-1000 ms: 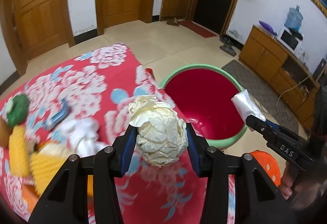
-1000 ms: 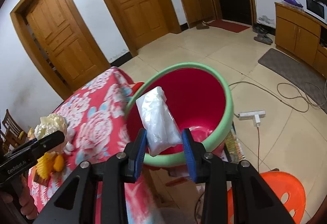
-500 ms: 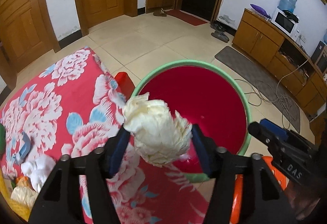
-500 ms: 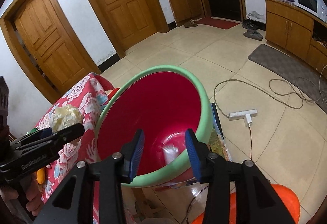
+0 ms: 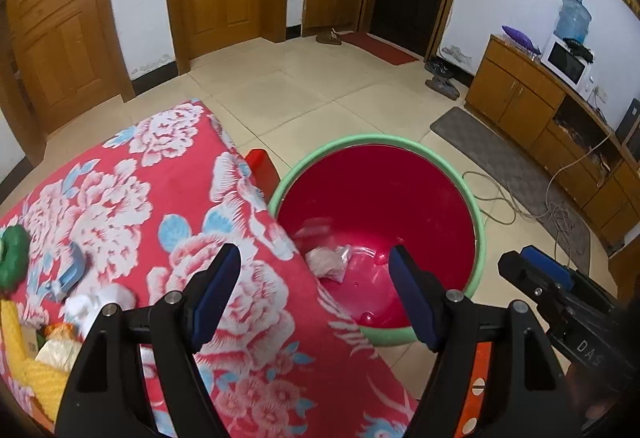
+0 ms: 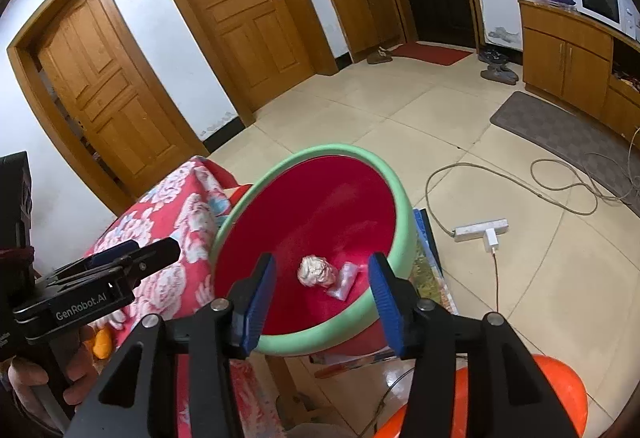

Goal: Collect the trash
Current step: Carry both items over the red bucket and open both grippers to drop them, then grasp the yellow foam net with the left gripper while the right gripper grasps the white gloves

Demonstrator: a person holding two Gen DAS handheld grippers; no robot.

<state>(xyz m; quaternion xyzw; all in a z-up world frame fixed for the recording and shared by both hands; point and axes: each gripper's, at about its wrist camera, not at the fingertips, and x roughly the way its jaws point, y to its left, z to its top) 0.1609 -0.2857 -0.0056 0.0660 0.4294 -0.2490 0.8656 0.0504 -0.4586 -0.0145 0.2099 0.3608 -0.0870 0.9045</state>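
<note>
Two pieces of trash lie at the bottom of the red basin [image 6: 320, 214] with the green rim: a crumpled paper ball [image 6: 316, 271] and, touching it on the right, a small clear plastic bag [image 6: 345, 280]. Both tools are empty. The left gripper [image 5: 314, 292] hangs over the near corner of the table with its blue pads spread wide, and the right gripper [image 6: 322, 300] hangs above the near rim of the basin, also spread, with nothing between the pads. I judge that the dropping step is finished for these two items, and the next move calls for a return to the table to take more trash. On the far left of the table I see a white crumpled tissue [image 5: 106, 296], which looks like the next candidate; beside it are yellow knitted things [image 5: 36, 374], a green object [image 5: 14, 256] and a small blue item [image 5: 70, 270], and I cannot tell whether these count as trash. The table carries a red cloth with large white flowers [image 5: 160, 206]. The room has a pale tiled floor, wooden doors on the far wall, a dark door further right, a low wooden cabinet on the right, a grey mat, a cable with a power strip [image 6: 482, 230], and an orange stool [image 6: 560, 390] near the basin.
</note>
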